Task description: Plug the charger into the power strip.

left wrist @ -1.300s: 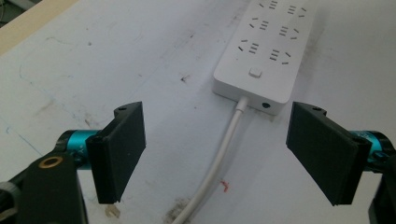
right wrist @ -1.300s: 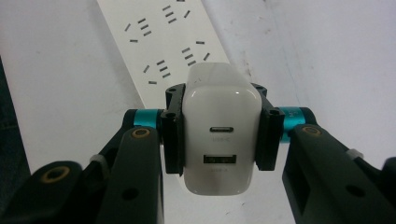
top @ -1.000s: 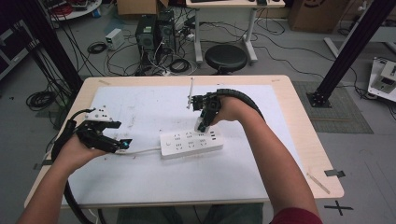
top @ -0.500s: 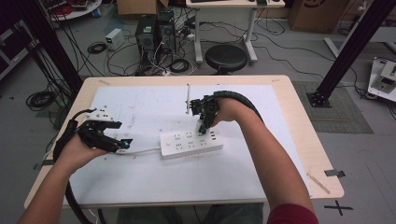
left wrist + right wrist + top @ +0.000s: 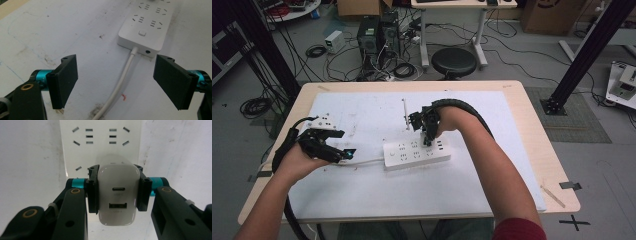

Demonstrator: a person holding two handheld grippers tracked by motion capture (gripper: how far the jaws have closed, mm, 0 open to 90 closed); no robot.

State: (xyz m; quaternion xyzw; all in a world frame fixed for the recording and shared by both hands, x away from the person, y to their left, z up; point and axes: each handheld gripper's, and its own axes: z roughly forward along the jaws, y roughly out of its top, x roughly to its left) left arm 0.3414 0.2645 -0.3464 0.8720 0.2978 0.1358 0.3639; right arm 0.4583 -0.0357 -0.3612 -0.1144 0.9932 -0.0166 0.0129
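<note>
Right tongs [image 5: 117, 192] grip a white charger [image 5: 118, 195] by its two sides, jaws pressed flat against it. Charger face toward the camera shows two ports, one small oval above, one wider rectangular below. Charger sits directly over the white power strip [image 5: 416, 153], at the strip's right half in the high view; whether its pins are seated in a socket cannot be told. Free sockets of the strip [image 5: 100, 137] are visible beyond the charger in the right gripper view.

Left tongs [image 5: 116, 80] stand wide apart, nothing between the jaws. They hang just above the counter surface, jaws to either side of the strip's white cable [image 5: 122, 77], not touching it. Cable leaves the near end of the strip [image 5: 147, 25], next to a small round hole; a square button sits on top of that end.

High view: left tongs [image 5: 343, 154] are left of the strip, near its cable end; right tongs [image 5: 428, 131] come down onto the strip from the far side. Strip lies roughly crosswise on a white sheet [image 5: 377, 195] covering most of the counter [image 5: 532, 120]. Sheet carries smudges and a small red mark [image 5: 123, 96]. A thin white stick [image 5: 405, 112] lies on the sheet beyond the strip.
</note>
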